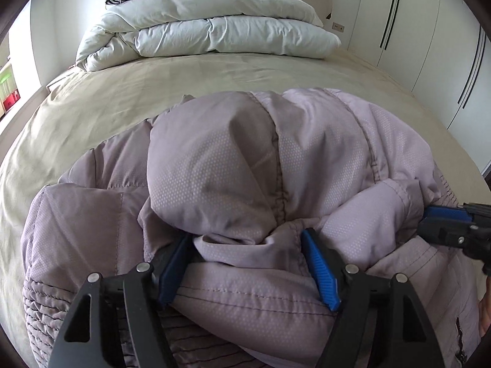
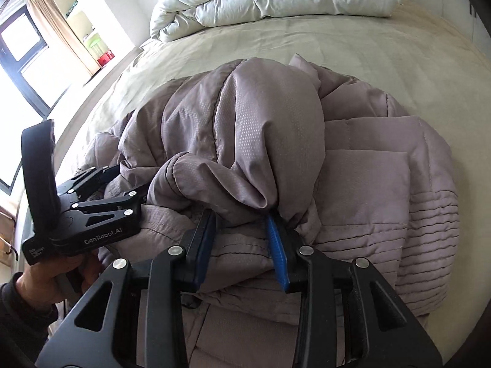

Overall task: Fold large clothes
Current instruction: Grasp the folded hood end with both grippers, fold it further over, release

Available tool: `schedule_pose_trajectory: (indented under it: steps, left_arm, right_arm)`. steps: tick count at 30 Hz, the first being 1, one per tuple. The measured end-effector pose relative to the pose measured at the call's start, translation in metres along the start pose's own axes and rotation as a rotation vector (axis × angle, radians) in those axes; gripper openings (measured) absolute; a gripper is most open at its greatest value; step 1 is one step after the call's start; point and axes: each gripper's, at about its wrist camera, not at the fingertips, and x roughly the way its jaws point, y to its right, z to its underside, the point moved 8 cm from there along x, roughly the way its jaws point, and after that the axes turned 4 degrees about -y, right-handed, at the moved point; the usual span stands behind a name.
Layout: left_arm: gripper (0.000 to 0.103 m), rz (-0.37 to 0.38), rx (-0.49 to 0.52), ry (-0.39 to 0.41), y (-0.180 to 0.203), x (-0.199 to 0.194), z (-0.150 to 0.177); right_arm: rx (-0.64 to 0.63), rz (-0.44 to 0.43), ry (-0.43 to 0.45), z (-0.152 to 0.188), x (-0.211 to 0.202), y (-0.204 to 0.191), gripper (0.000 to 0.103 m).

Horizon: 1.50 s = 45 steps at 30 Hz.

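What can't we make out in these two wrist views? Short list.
- Jacket near hem: cut off by the bottom edge behind gripper bodies, both views.
- Left gripper grip: fabric bulges between the fingers; whether the pads press it is unclear.
- Right gripper pads: partly buried in bunched fabric.
- Jacket front, zipper: hidden underneath.
- Bed near edge: covered by the jacket.

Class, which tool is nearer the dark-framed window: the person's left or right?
Left. The left tool sits at the window-side edge of the mauve quilted jacket; the right tool pinches its middle, farther from the dark-framed window.
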Motion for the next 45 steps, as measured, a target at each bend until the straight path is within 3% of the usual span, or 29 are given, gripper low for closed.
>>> schedule_pose_trajectory:
  steps: [3, 6, 8, 13, 18, 22, 25, 29, 32, 36, 38, 41, 44, 45]
  left_arm:
    - [0.075, 0.01, -0.007, 0.007, 0.0, 0.0, 0.001]
    - [0.075, 0.012, -0.014, 0.013, 0.001, 0.001, 0.002]
    - [0.075, 0.021, -0.019, 0.015, 0.0, 0.002, 0.002]
    - [0.076, 0.036, -0.022, 0.026, -0.001, 0.006, 0.001]
    - [0.076, 0.048, -0.027, 0.039, 0.0, 0.013, -0.001]
    - [0.076, 0.052, -0.033, 0.053, 0.0, 0.012, -0.001]
    - [0.076, 0.068, -0.044, 0.066, -0.001, 0.009, 0.0]
    - [0.076, 0.069, -0.047, 0.082, 0.0, 0.008, 0.001]
    - [0.076, 0.071, -0.049, 0.086, 0.0, 0.008, 0.001]
    - [0.076, 0.076, -0.051, 0.091, 0.0, 0.008, 0.003]
    - [0.076, 0.078, -0.048, 0.093, 0.0, 0.009, 0.003]
    - [0.075, 0.085, -0.046, 0.101, 0.001, 0.008, 0.004]
    - [0.075, 0.096, -0.053, 0.107, -0.001, 0.007, 0.004]
    - [0.075, 0.098, -0.055, 0.109, -0.001, 0.007, 0.005]
  right_arm:
    - [0.061, -0.059, 0.135, -0.029, -0.049, 0.006, 0.033]
    - [0.094, -0.018, 0.156, -0.06, -0.052, 0.014, 0.034]
    - [0.056, 0.056, 0.14, -0.076, -0.036, 0.012, 0.034]
    - [0.065, 0.096, 0.1, -0.107, 0.016, 0.017, 0.034]
    - [0.036, 0.186, 0.055, -0.101, 0.074, 0.039, 0.033]
    - [0.054, 0.17, 0.039, -0.103, 0.084, 0.043, 0.033]
    - [0.084, 0.147, 0.0, -0.114, 0.066, 0.036, 0.034]
    - [0.097, 0.043, 0.133, -0.15, 0.02, 0.008, 0.034]
    - [-0.022, 0.051, 0.087, -0.166, 0.038, -0.026, 0.034]
    - [-0.102, 0.133, -0.079, -0.159, 0.103, -0.039, 0.034]
    - [-0.128, 0.155, -0.077, -0.153, 0.121, -0.036, 0.034]
    - [-0.076, 0.111, -0.072, -0.152, 0.128, -0.025, 0.034]
    - [-0.07, 0.093, -0.08, -0.155, 0.114, -0.03, 0.034]
    - [-0.071, 0.043, -0.054, -0.156, 0.104, -0.038, 0.036]
